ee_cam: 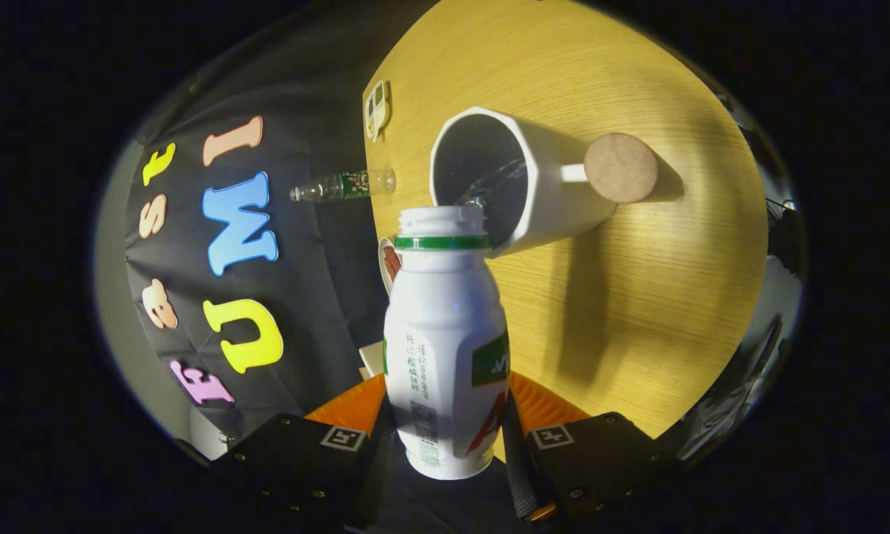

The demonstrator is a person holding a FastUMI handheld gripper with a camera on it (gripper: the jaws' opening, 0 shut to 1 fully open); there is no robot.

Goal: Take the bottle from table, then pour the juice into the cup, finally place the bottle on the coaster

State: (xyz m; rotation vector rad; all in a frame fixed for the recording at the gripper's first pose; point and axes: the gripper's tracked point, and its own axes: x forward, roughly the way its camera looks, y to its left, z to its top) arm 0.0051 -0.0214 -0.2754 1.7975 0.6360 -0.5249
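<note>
The gripper [445, 434] grasps a white bottle [445, 356], with one finger pressed against each side of its lower body, so the bottle sits clamped between them. The bottle has a green ring below its threaded neck and its cap is off; the open mouth points ahead toward a white cup [523, 182]. The whole view is rolled over, so the wooden table [638, 311] appears as a slanted yellow surface on the right and the booth's black cloth wall fills the left. The cup stands on the table just beyond the bottle's mouth, its dark opening facing the bottle, and something clear and glinting shows inside it near the rim closest to the bottle; whether that is liquid pouring I cannot tell. A round cork coaster [621, 167] lies on the table just beside the cup, on its far right side next to the handle. Farther off, at the table's left edge, a small clear bottle [343, 185] lies near a small card [376, 110].
</note>
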